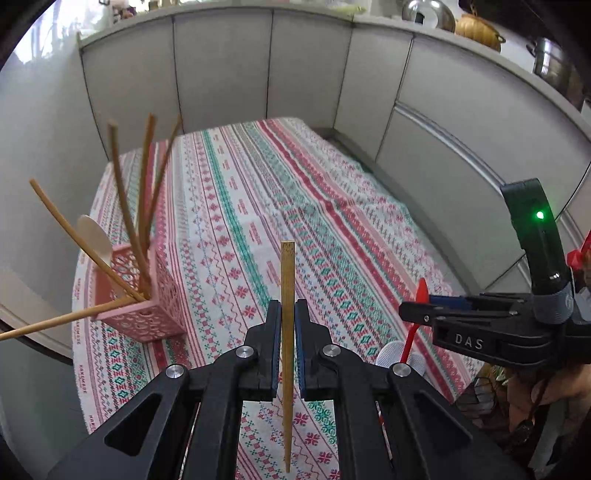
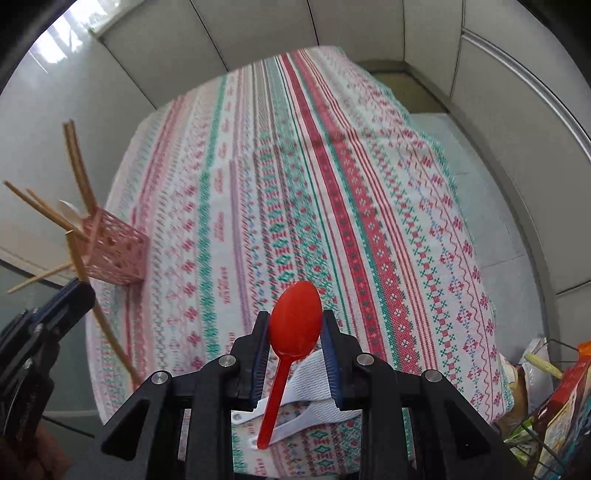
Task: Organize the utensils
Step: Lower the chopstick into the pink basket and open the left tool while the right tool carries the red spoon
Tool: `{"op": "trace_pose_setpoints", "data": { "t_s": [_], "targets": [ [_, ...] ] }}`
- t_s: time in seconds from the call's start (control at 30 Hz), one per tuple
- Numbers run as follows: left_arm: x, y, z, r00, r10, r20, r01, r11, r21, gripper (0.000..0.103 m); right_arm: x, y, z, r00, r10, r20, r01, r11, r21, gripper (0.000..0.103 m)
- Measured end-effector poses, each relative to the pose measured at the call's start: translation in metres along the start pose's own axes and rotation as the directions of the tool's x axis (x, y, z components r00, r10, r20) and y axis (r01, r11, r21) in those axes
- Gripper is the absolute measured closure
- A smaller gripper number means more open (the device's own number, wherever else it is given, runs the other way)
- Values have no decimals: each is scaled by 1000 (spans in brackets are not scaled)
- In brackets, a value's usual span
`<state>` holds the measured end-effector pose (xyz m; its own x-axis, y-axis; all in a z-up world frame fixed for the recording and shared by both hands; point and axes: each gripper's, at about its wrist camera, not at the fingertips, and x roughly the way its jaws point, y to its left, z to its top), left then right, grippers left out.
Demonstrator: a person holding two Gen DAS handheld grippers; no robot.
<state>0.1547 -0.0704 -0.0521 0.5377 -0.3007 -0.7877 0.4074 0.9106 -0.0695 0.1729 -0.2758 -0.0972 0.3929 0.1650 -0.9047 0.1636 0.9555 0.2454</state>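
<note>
My left gripper (image 1: 287,314) is shut on a wooden chopstick (image 1: 287,280) that stands upright between its pads, above the patterned tablecloth (image 1: 240,206). A pink perforated holder (image 1: 142,310) at the left of the cloth holds several chopsticks (image 1: 122,206) and a pale wooden spoon (image 1: 94,232). My right gripper (image 2: 295,325) is shut on the bowl of a red plastic spoon (image 2: 293,321), whose handle hangs down between the jaws. Two white plastic spoons (image 2: 314,373) lie on the cloth beneath it. The right gripper (image 1: 410,314) also shows at the right edge of the left wrist view.
Grey cabinet panels (image 1: 221,74) wall the table on the far side and the right. Metal pots (image 1: 428,14) stand on the counter above. Bags and boxes (image 2: 554,398) crowd the floor at the lower right. The left gripper (image 2: 74,299) shows at the left of the right wrist view.
</note>
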Motion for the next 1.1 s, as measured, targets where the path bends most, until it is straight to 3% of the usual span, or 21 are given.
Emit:
{"op": "trace_pose_setpoints", "data": {
  "t_s": [0.3, 0.47, 0.67, 0.77, 1.1],
  "targets": [
    [-60, 27, 10, 984, -3, 176, 21, 995, -100, 96, -59, 12, -5, 980, 121, 157, -122, 992, 0, 76],
    [-96, 53, 14, 951, 31, 306, 23, 985, -169, 96, -76, 18, -2, 963, 161, 217, -165, 986, 2, 76],
    [-127, 87, 13, 903, 115, 413, -6, 966, -257, 96, -77, 27, -1, 958, 182, 222, -185, 983, -5, 76],
    [-140, 100, 12, 872, 164, 460, -20, 953, -302, 96, -75, 32, -1, 958, 188, 218, -189, 982, -17, 76],
    [-147, 116, 12, 731, 343, 590, -112, 913, -393, 96, -66, 35, 2, 956, 203, 212, -201, 979, -30, 76]
  ]
}}
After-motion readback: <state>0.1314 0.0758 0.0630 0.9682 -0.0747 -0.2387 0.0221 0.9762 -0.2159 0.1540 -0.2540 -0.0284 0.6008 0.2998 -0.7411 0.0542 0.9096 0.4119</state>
